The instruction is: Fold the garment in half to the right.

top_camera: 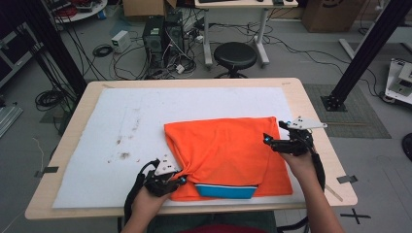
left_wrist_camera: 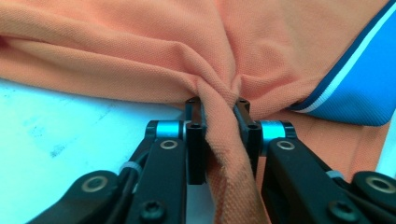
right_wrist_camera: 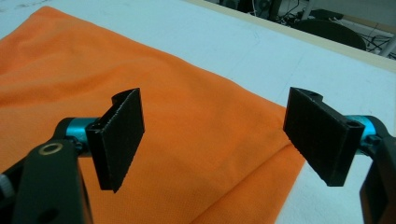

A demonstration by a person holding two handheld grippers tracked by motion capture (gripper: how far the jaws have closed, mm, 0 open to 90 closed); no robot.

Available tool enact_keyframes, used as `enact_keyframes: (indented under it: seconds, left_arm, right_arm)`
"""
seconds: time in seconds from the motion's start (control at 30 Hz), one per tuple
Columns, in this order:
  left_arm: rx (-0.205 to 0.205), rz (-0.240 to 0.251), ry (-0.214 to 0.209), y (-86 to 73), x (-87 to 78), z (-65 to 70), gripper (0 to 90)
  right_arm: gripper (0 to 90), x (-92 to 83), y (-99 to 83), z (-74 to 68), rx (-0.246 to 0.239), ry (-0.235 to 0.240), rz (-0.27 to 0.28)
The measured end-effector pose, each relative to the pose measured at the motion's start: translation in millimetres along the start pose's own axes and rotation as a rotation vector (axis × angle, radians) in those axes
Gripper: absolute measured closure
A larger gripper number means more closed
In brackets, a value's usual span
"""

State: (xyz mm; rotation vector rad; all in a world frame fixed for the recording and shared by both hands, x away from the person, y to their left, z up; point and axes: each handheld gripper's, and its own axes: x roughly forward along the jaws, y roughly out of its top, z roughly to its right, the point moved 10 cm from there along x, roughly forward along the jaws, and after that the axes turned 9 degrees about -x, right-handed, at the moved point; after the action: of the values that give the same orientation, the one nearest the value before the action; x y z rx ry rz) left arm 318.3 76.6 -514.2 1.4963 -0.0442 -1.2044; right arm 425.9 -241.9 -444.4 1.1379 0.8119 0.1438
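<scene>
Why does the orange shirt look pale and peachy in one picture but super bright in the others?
In the left gripper view the orange shirt sits very close, washed pale by light, its far folds soft. In the high view the shirt is evenly lit and vivid. In the right gripper view the pads look sharp, the background blurred.

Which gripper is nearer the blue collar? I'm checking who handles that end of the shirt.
Left. The left gripper is shut on the orange shirt right beside the blue collar. The right gripper hangs open over the shirt's far right edge, well away from it.
</scene>
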Motion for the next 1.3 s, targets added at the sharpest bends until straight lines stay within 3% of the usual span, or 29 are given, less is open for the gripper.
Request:
enact_keyframes:
  seconds: [0.17, 0.33, 0.73, 1.03, 1.17, 1.3]
  left_arm:
    - [-0.002, -0.004, -0.011, -0.5, -3.7, -9.4, 79.5]
    - [0.002, 0.008, -0.013, -0.7, -2.9, -7.3, 79.2]
    - [0.03, 0.009, 0.003, -1.6, -2.0, -5.9, 76.5]
    - [0.016, 0.013, -0.005, -1.4, -1.5, -6.1, 76.7]
    - [0.031, 0.016, 0.007, -1.5, -1.6, -5.7, 76.6]
    - [0.021, 0.014, -0.003, -1.5, -1.6, -6.2, 76.6]
  right_arm:
    - [21.0, -4.4, 9.3, -0.1, -0.015, -0.002, 0.019]
    - [21.0, -3.7, 24.4, -3.5, -0.017, 0.015, 0.048]
    - [21.0, 24.6, 75.9, -25.6, -0.121, 0.101, 0.036]
    - [21.0, 49.8, 103.7, -41.5, -0.153, 0.145, 0.003]
    - [21.0, 61.8, 112.3, -50.5, -0.184, 0.171, -0.013]
    - [21.0, 72.3, 117.9, -54.4, -0.175, 0.192, -0.027]
